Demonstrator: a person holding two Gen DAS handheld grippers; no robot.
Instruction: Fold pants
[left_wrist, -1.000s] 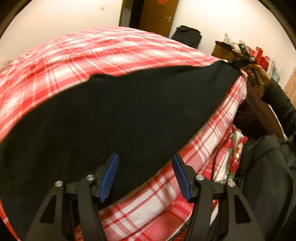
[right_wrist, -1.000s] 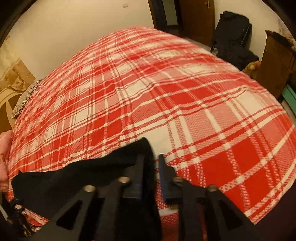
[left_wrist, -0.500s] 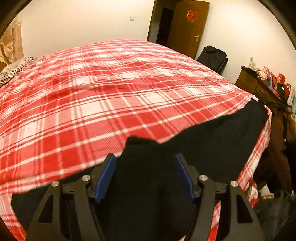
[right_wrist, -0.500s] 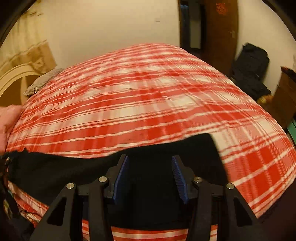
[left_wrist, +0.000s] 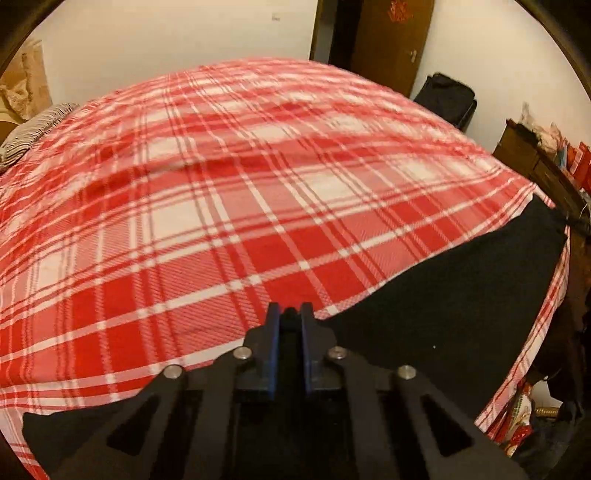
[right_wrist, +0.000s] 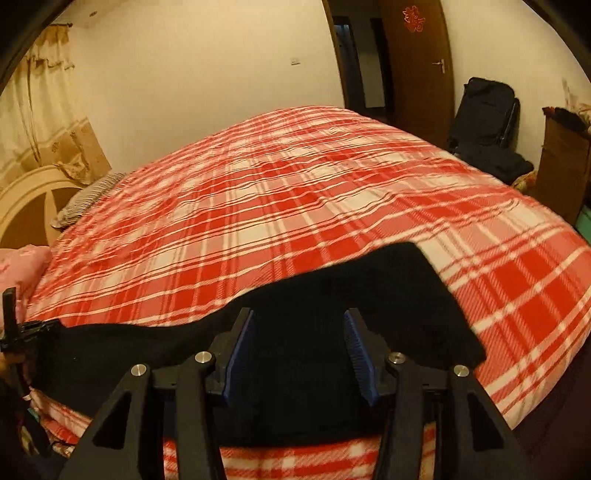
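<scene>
In the left wrist view, my left gripper (left_wrist: 290, 314) has just been closing, and its blue pads now stand pressed nearly together with a dark fold of the pants (left_wrist: 461, 302) between them. So it is pinching the far edge of the cloth. The pants lie along the near edge of the bed (left_wrist: 221, 206), black on the red plaid cover, and stretch away to the right. The risk I see here is that the pinch holds only a thin lip of fabric. If I lift or pull fast, the edge may slide out, and the fold will fall crooked.

In the right wrist view, my right gripper (right_wrist: 299, 350) is spread, with the pants (right_wrist: 388, 295) lying under and between the pads, but the pads do not press on them. The right end of the cloth shows a square corner near the bed (right_wrist: 295, 206) edge. If I move the left side while this side is not gripped, the cloth may drag and bunch. If I close too low, I could also catch the plaid cover together with the pants.
</scene>
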